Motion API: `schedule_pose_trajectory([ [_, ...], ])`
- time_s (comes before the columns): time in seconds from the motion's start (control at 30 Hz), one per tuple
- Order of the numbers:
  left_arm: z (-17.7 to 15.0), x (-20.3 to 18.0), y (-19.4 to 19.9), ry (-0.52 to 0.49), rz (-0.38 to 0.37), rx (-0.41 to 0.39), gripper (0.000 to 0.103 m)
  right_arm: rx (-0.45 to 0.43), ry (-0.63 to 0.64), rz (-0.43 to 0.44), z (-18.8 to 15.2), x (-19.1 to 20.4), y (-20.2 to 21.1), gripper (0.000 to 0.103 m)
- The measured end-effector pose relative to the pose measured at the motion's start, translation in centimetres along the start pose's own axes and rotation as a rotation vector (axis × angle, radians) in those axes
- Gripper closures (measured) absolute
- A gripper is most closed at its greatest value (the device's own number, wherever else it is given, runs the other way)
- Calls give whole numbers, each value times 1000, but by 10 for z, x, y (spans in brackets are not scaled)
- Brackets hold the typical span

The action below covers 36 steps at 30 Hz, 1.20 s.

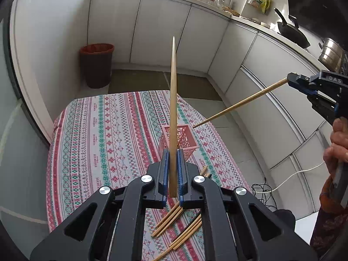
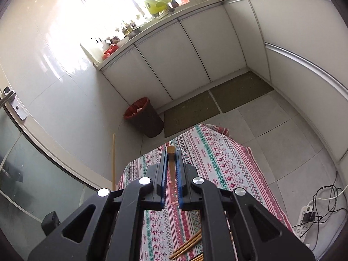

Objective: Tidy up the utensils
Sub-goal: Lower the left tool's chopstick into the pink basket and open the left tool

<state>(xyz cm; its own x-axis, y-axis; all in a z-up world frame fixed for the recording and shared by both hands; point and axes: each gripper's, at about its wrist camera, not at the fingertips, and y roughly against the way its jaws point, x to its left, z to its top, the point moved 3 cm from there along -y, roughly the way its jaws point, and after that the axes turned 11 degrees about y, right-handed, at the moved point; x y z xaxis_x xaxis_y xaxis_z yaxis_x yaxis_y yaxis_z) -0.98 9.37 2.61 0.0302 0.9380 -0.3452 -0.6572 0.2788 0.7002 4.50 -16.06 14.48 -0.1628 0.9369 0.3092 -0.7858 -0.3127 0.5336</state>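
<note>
My left gripper is shut on a wooden chopstick that points up and away, high above the table. A pink perforated basket stands on the patterned tablecloth just beyond the fingers. My right gripper is at the right, shut on a second chopstick whose tip slants down toward the basket. In the right wrist view that gripper grips the chopstick's thick end. Several loose chopsticks lie on the cloth below the left gripper.
A brown bin with a red liner stands on the floor past the table. White cabinets line the far and right sides. A power strip with cables lies on the floor at the right. A hand holds the right gripper.
</note>
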Motion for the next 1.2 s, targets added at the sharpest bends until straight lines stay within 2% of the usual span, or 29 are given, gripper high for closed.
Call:
schedule_pose_trajectory([
  [0.07,-3,5,8,-41,42,-4,97,5,6,-1,1,0,-3,95],
  [0.17,-10,26,7,-47,150,-10,97,12,0,7,2,-1,-7,95],
  [0.27,-14,43,12,6,166,-34,97,20,-1,16,-1,1,-10,95],
  [0.57,-8,35,24,20,128,-92,97,34,16,13,-2,11,-13,95],
  [0.87,52,-20,28,-11,28,-244,97,27,42,-7,10,17,-23,95],
  [1.03,76,-44,2,-18,-12,-270,97,33,68,-21,19,16,-32,95],
  [1.2,79,-46,-53,-4,-17,-211,96,66,104,-38,19,17,-52,95],
])
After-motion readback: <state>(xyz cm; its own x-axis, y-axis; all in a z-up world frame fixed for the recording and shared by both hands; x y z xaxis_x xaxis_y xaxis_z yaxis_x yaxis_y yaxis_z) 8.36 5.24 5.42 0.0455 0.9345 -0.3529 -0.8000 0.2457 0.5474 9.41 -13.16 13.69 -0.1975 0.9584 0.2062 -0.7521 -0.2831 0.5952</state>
